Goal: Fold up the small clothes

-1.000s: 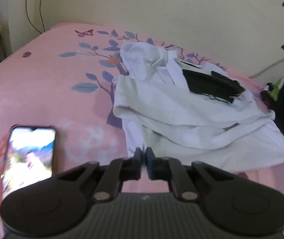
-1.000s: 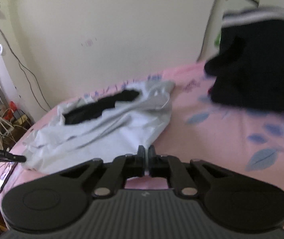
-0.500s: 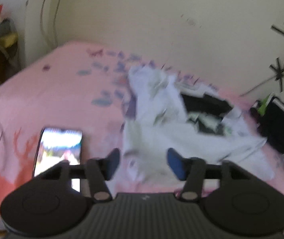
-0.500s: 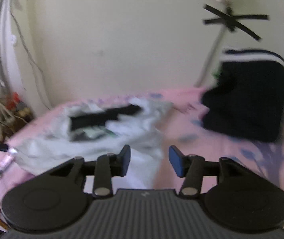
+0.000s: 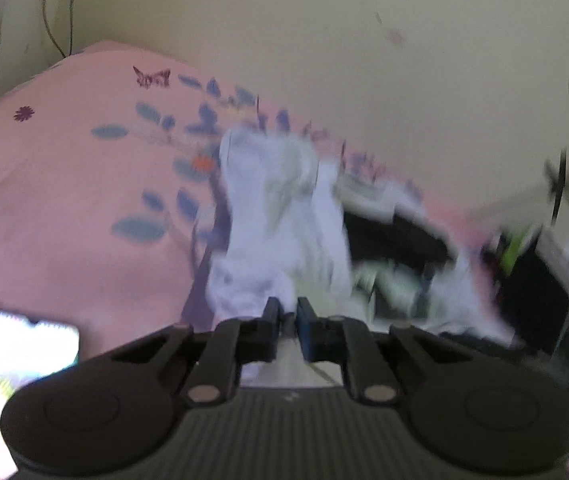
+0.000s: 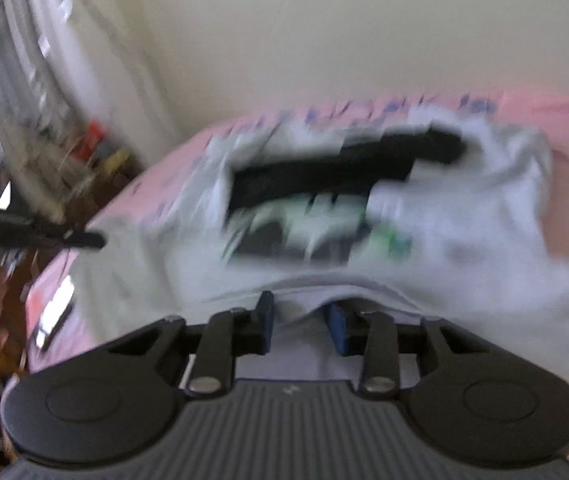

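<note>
Left wrist view: 1 white garment (image 5: 280, 216) w/ a black print lies crumpled on the pink bedsheet (image 5: 64, 200), 1 lit phone (image 5: 28, 340) on the sheet left of the garment; left gripper (image 5: 287, 312) has just been closing, fingers now nipped on the garment's near edge, cloth between the pads. Right wrist view, blurred: same 1 garment (image 6: 464, 216) fills the middle; right gripper (image 6: 300, 312) at its near hem, jaws just been closing but apart, cloth bulging between them, pads not pressing it.
</note>
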